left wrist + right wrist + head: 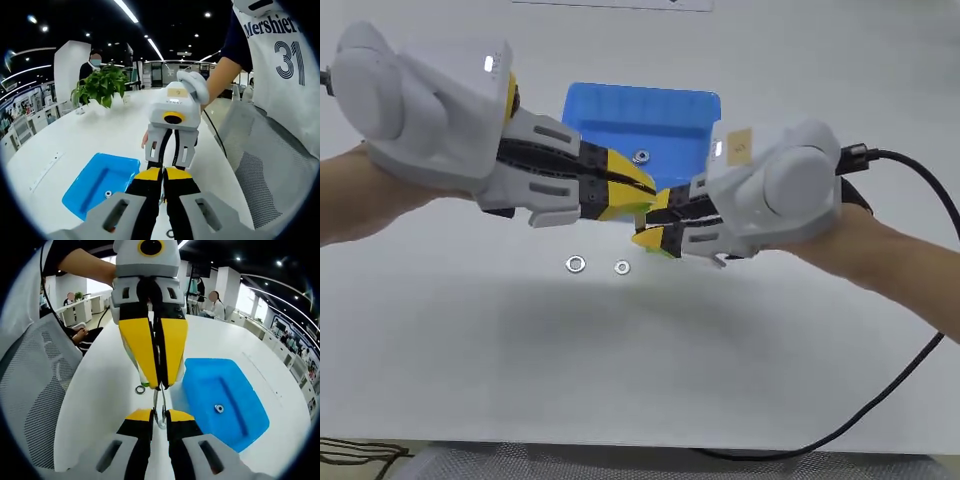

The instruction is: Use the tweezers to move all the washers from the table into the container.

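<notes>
Inside container: one washer. Tabletop: two washers outstanding. Left tongs, right tongs: together, apparently both clamped on tweezers.

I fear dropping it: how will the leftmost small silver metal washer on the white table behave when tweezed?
The small silver metal washer lies flat on the smooth white table, so it will probably slide if nudged. Its thin shiny rim may slip from the slim tweezers; being tiny, it is likely light.
</notes>
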